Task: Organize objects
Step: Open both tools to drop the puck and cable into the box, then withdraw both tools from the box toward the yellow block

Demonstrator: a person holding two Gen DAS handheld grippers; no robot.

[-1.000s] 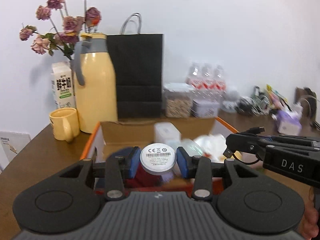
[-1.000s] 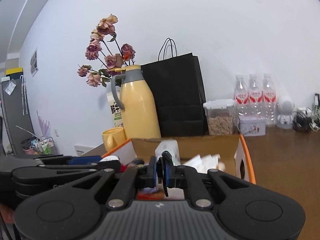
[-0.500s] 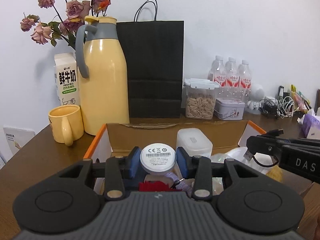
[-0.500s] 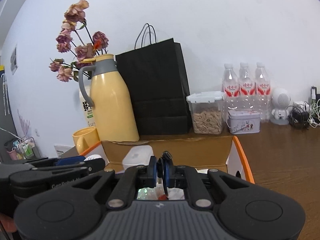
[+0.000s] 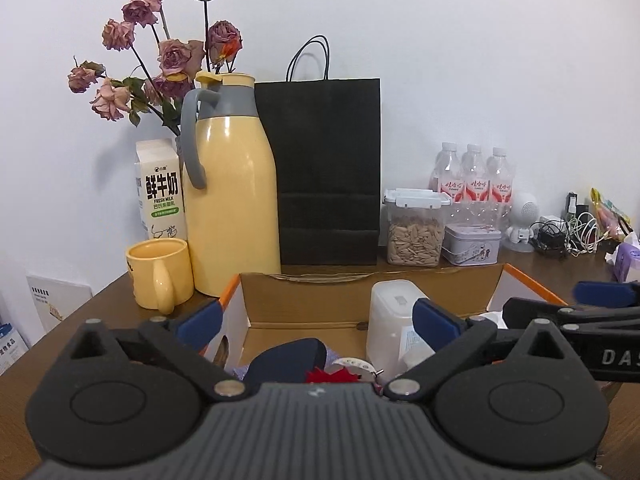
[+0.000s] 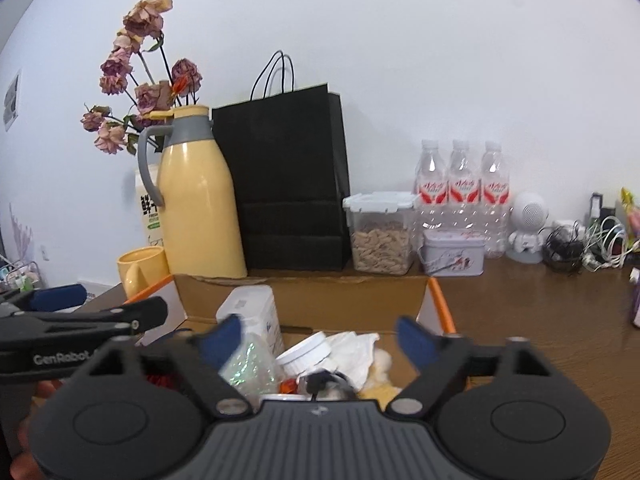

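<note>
Disc dropped; brown table (image 5: 100,312), white wall (image 5: 480,60).

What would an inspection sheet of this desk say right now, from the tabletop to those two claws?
Surface: brown wooden table, crowded along the wall.
Job's things: open cardboard box with orange edges holding a white plastic container, a white-lidded jar, crumpled white tissue and other small items.
Clutter: yellow thermos jug, yellow mug, milk carton, black paper bag, clear tub of seeds, tin box, three water bottles.
Claws: left claw and right claw have both just been opening; nothing between the jaws.
Cables: tangled leads at the far right.
Surroundings: white wall, dried roses.
</note>
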